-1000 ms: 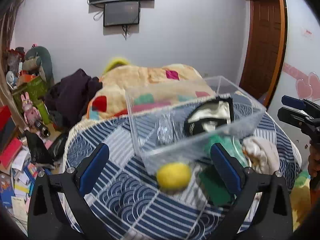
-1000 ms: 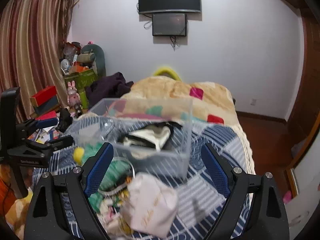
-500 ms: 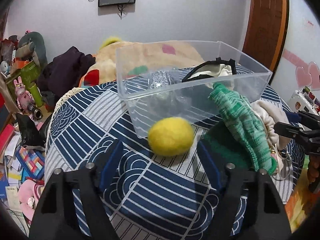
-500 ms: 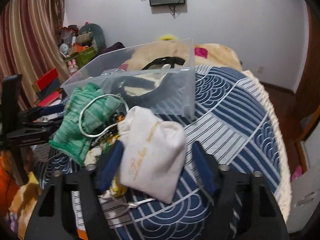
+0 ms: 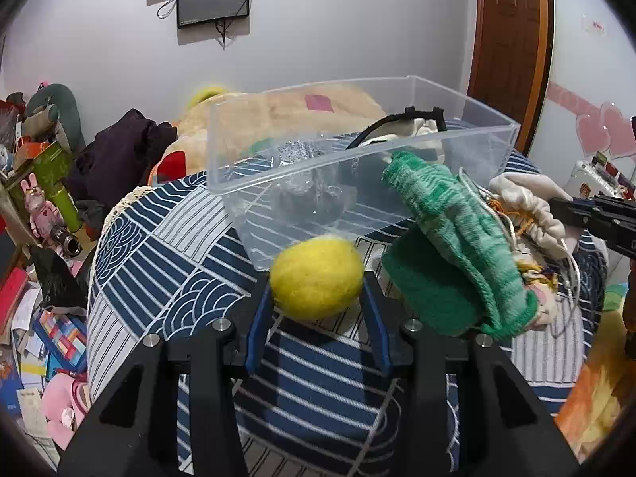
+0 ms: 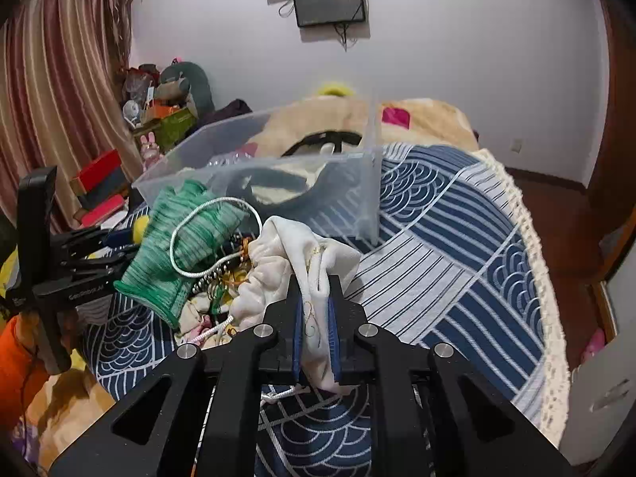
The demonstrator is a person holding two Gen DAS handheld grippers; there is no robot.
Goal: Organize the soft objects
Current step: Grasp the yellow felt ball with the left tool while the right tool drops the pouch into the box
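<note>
My left gripper point(image 5: 317, 298) is shut on a yellow felt ball point(image 5: 317, 277), just in front of a clear plastic box point(image 5: 457, 147). My right gripper point(image 6: 316, 310) is shut on a white drawstring pouch point(image 6: 294, 254) lying on the blue patterned cloth. A green knitted glove point(image 5: 457, 214) leans on the box's near wall between the ball and the pouch; it also shows in the right wrist view point(image 6: 179, 242). A white cord loop point(image 6: 187, 230) lies over it. The box point(image 6: 349, 183) holds a black and cream item point(image 5: 413, 135) and something silvery point(image 5: 302, 151).
The round table point(image 5: 167, 246) is covered with a blue and white cloth with a fringed edge point(image 6: 532, 246). A bed with a beige blanket point(image 6: 429, 119) lies behind. Toys and boxes point(image 5: 43, 183) clutter the floor at left. A wooden door point(image 5: 508, 39) is at right.
Both grippers moved forward and down and closed: the left onto the yellow ball, the right onto the white pouch. The box did not move.
</note>
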